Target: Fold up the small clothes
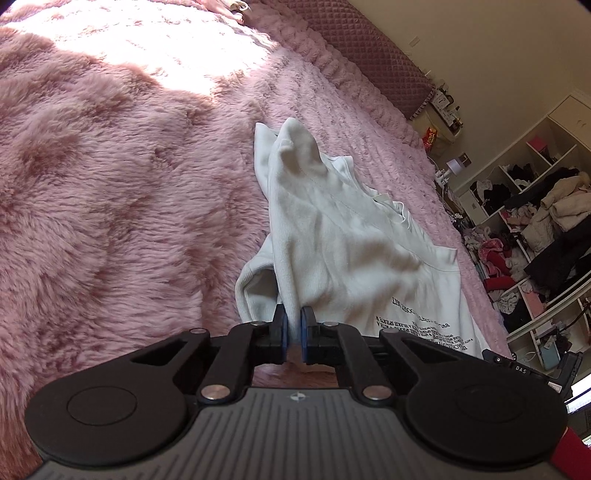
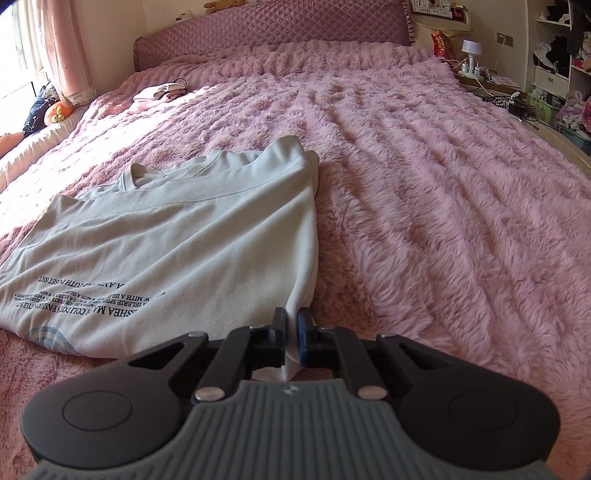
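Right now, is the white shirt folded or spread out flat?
Partly folded: the white shirt has one side doubled over on the pink blanket, both grippers pinching its near edge.

Left wrist view tilted, low, close over T-shirt [image 1: 343, 240]; right wrist view level, facing headboard [image 2: 273, 26]; shirt shared.

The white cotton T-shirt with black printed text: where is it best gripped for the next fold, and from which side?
Probably at its bottom hem corners, from the near side: the white cotton T-shirt lies collar away, and both grippers already pinch there.
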{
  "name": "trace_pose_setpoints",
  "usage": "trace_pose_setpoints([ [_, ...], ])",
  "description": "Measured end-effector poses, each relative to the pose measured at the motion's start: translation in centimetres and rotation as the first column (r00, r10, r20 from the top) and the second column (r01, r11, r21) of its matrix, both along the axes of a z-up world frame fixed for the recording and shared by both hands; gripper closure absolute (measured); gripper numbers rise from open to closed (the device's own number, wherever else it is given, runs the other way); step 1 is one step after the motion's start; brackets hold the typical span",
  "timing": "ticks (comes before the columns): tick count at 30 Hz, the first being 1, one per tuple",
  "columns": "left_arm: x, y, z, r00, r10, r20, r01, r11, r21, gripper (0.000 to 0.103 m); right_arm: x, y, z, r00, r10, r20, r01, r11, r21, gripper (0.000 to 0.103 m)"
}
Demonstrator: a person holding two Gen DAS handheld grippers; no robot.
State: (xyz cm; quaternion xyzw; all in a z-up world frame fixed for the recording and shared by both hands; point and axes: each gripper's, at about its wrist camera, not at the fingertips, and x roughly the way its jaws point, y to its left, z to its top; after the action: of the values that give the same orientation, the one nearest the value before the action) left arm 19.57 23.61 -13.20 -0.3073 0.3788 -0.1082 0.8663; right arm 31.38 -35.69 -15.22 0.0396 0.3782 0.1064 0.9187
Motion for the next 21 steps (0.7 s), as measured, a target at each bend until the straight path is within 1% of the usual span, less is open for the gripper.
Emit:
trace_pose_setpoints([
  [3,-0.2,0.0,1.5,1.000,-0.002,0.014,0.002,0.998,0.059,0.099,-0.5,-1.1,1.6,0.999,-0.018,0.042,0.018,1.000,-0.008,0.103],
  [5,-0.3,-0.2,2.4,0.999,-0.030,0.014,0.029,0.994,0.104,0.100,-0.6,-1.9,2.3,0.999,-0.016,0.037,0.016,1.000,0.002,0.103],
  [6,0.0,-0.3,2.5,0.999,-0.048,-0.004,0.049,0.991,0.124,0.100,-0.6,-2.1,2.3,1.000,-0.013,0.026,0.013,1.000,-0.002,0.103],
  [8,0.4,-0.5,1.7,0.996,-0.065,-0.060,0.073,0.986,0.152,0.100,-0.6,-1.9,1.5,1.000,-0.001,0.003,0.002,0.999,-0.036,0.103],
  [9,0.8,-0.4,0.8,0.992,-0.072,-0.100,0.085,0.986,0.140,0.100,-0.6,-1.8,0.8,1.000,0.004,-0.013,-0.004,0.999,-0.054,0.103],
  [11,1.2,-0.1,-1.0,0.987,-0.063,-0.147,0.078,0.993,0.094,0.099,-0.4,-1.5,-1.0,0.999,-0.007,-0.049,0.004,0.998,-0.063,0.103],
  [14,1.3,0.4,-1.4,0.987,-0.070,-0.143,0.080,0.995,0.064,0.096,-0.4,-1.7,-2.3,0.998,-0.035,-0.058,0.033,0.999,-0.033,0.102],
  [15,1.2,0.6,-1.2,0.988,-0.074,-0.136,0.083,0.995,0.062,0.094,-0.3,-1.9,-2.3,0.997,-0.042,-0.059,0.041,0.999,-0.021,0.099],
  [16,1.1,0.8,-0.8,0.988,-0.079,-0.129,0.088,0.994,0.061,0.088,-0.2,-2.0,-2.2,0.997,-0.048,-0.060,0.047,0.999,-0.015,0.093],
  [17,1.0,1.1,-0.4,0.988,-0.086,-0.129,0.094,0.994,0.056,0.082,-0.2,-2.2,-2.0,0.997,-0.054,-0.058,0.053,0.998,-0.017,0.077],
  [18,1.0,1.5,0.3,0.989,-0.073,-0.126,0.082,0.994,0.067,0.077,-0.1,-2.5,-1.6,0.996,-0.072,-0.054,0.071,0.997,-0.021,0.062],
  [19,1.1,1.7,0.8,0.991,-0.066,-0.118,0.075,0.994,0.077,0.067,0.1,-2.9,-1.1,0.995,-0.086,-0.046,0.087,0.996,0.001,0.062],
  [20,1.6,2.0,1.6,0.993,-0.059,-0.100,0.069,0.993,0.094,0.064,0.3,-3.3,-0.7,0.995,-0.094,-0.040,0.096,0.995,0.039,0.063],
  [21,2.2,2.2,2.3,0.996,-0.054,-0.078,0.062,0.992,0.107,0.063,0.7,-3.8,-0.2,0.995,-0.099,-0.032,0.101,0.991,0.083,0.063],
])
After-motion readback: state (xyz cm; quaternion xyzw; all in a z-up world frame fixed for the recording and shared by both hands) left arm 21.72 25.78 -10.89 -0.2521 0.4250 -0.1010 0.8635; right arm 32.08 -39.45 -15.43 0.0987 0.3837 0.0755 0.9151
